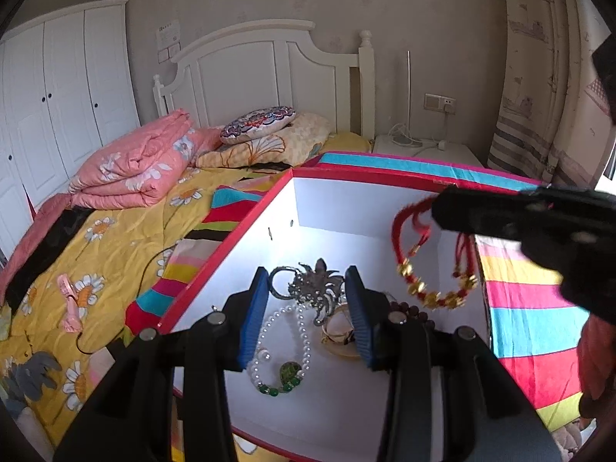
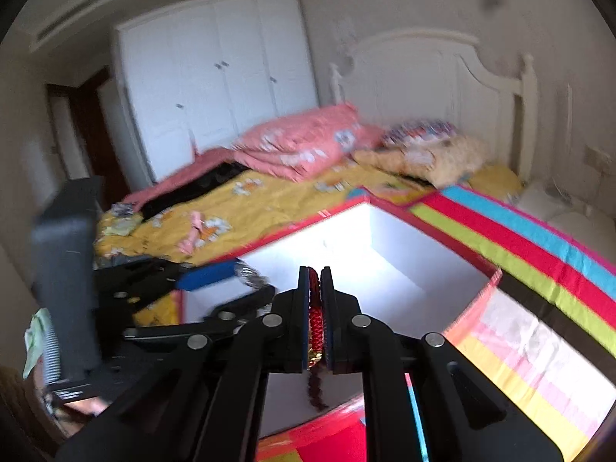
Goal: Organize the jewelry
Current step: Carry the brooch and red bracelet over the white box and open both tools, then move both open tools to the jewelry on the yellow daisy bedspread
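A red-rimmed white box (image 1: 246,231) stands on the bed, and its white inside (image 2: 389,265) shows in the right wrist view too. On its floor lie a pearl bracelet with green beads (image 1: 283,350), a silver brooch (image 1: 317,288), a gold bangle (image 1: 338,333) and dark beads (image 1: 412,312). My left gripper (image 1: 308,319) hangs open over the brooch and pearls, holding nothing. My right gripper (image 2: 315,269) is shut on a red cord bracelet with gold beads (image 1: 427,285), which dangles above the box's right side; in the right wrist view the red cord (image 2: 315,323) sits pinched between the pads.
The box rests on a striped cloth (image 1: 527,319) over a yellow flowered bedspread (image 1: 107,254). A pink hair clip (image 1: 71,304) and a thin black cord (image 1: 146,265) lie left of the box. Folded pink quilt (image 1: 134,169), pillows and white headboard stand behind.
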The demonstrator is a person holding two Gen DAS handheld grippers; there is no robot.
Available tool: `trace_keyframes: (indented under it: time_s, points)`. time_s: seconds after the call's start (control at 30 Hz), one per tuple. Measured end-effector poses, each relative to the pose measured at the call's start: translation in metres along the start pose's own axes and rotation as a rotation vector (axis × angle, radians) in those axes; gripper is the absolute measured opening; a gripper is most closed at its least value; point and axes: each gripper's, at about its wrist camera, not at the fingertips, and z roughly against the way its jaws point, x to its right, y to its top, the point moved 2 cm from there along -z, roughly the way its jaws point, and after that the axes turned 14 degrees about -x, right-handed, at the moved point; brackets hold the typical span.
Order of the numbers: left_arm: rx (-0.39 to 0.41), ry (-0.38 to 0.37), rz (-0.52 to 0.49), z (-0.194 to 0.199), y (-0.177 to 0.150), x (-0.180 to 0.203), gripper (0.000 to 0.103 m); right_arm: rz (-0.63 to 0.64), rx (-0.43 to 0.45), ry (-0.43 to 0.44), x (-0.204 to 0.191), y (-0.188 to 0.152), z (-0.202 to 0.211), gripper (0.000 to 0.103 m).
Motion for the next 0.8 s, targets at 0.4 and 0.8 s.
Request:
trace_keyframes:
  time_s: [0.4, 0.8]
  points:
    - [0.086, 0.043, 0.002, 0.018, -0.001, 0.002, 0.1, -0.156, -0.089, 0.191, 0.023, -0.004, -0.009, 0.049]
    - [0.209, 0.03, 0.155, 0.054, -0.01, -0.056, 0.101, -0.205, 0.077, 0.232, 0.021, 0.016, 0.028, 0.099]
